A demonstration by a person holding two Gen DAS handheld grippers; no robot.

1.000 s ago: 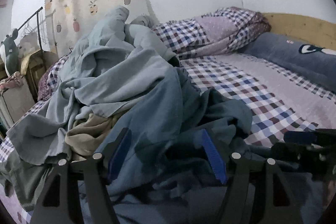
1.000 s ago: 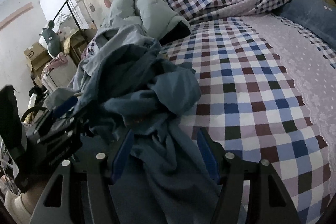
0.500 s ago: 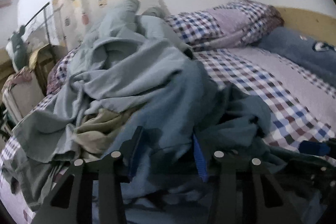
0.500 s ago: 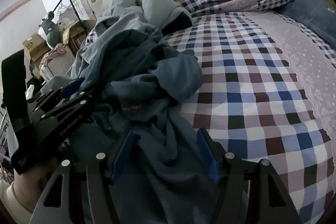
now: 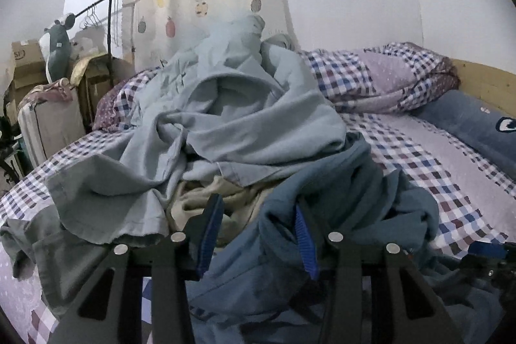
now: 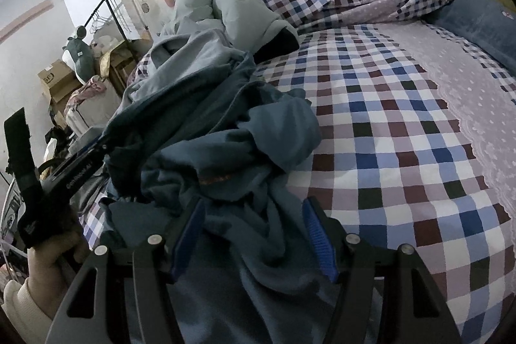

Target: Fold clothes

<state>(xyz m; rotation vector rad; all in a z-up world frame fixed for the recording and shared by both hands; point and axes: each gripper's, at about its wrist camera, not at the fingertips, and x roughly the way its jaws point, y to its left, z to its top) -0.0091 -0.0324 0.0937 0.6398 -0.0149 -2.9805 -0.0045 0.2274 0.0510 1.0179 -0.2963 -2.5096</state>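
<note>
The dark blue garment (image 6: pixel 245 150) was soft, matt cloth, heavily creased. The pale blue garment (image 5: pixel 245 124) looked like thinner woven cloth with a stitched hem. The checked bed sheet (image 6: pixel 403 150) was smooth printed fabric. The fingers (image 5: pixel 208 234) carried ribbed blue pads on matt black plastic, fixed with shiny metal screws. The headboard (image 5: pixel 487 83) was bare, light wood.

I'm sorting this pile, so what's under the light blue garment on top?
A beige garment peeks out beneath the light blue garment, beside the dark teal garment. Anything deeper in the pile is covered.
</note>
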